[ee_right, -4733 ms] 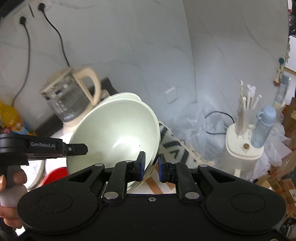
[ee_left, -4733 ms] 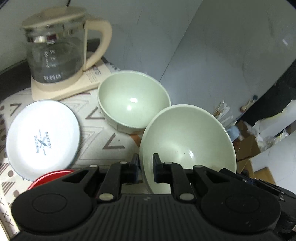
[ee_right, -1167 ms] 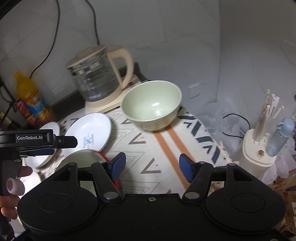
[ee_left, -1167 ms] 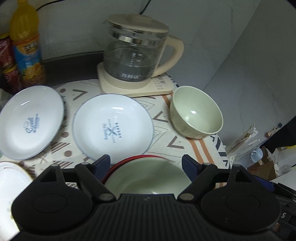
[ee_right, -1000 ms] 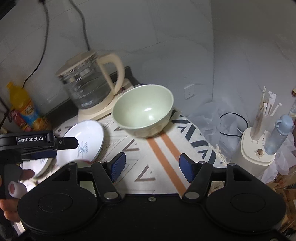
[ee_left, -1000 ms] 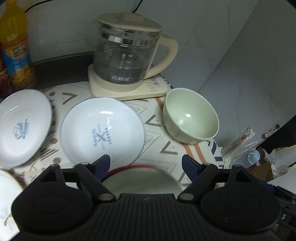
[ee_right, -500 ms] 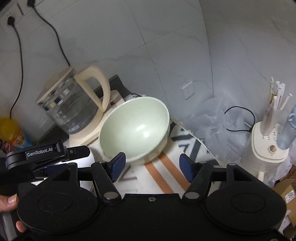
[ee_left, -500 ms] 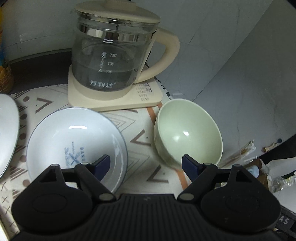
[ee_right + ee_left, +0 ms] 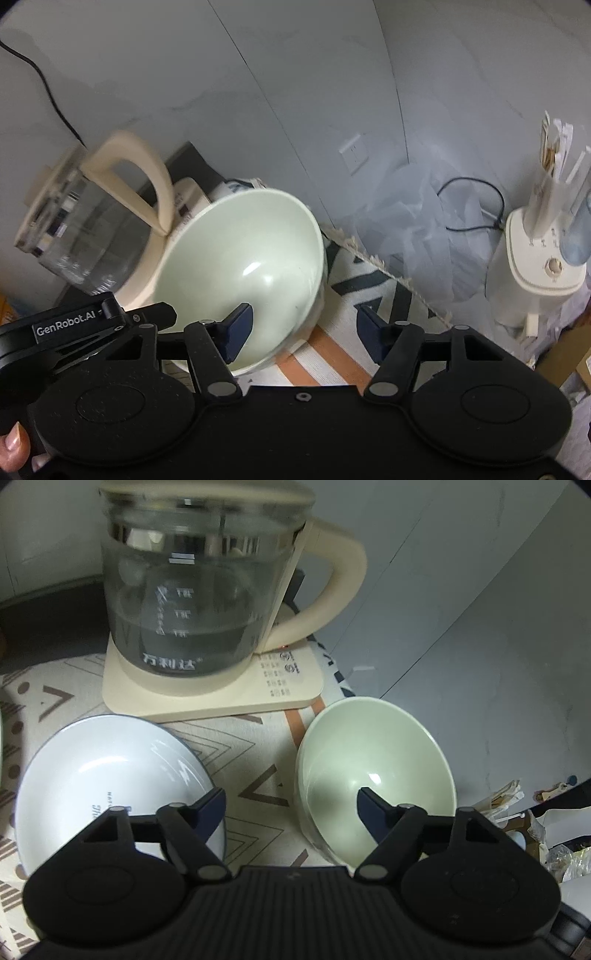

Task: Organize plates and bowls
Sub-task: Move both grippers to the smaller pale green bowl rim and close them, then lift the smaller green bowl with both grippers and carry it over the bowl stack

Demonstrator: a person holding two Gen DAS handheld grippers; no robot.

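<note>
A pale green bowl stands on the patterned cloth near the table's right edge; it also shows in the right wrist view. My left gripper is open and empty, its right finger over the bowl's inside and its left finger over a white plate. My right gripper is open and empty, its left finger inside the bowl and its right finger outside the rim. The left gripper's body shows at the lower left of the right wrist view.
A glass kettle on a cream base stands just behind the plate and bowl. The wall rises close behind. The table's fringed edge runs right of the bowl. A white appliance stands off the table at the right.
Both grippers have moved forward to the green bowl by the kettle. The second green bowl, earlier held by both and then set in the red dish, has dropped out of view.
</note>
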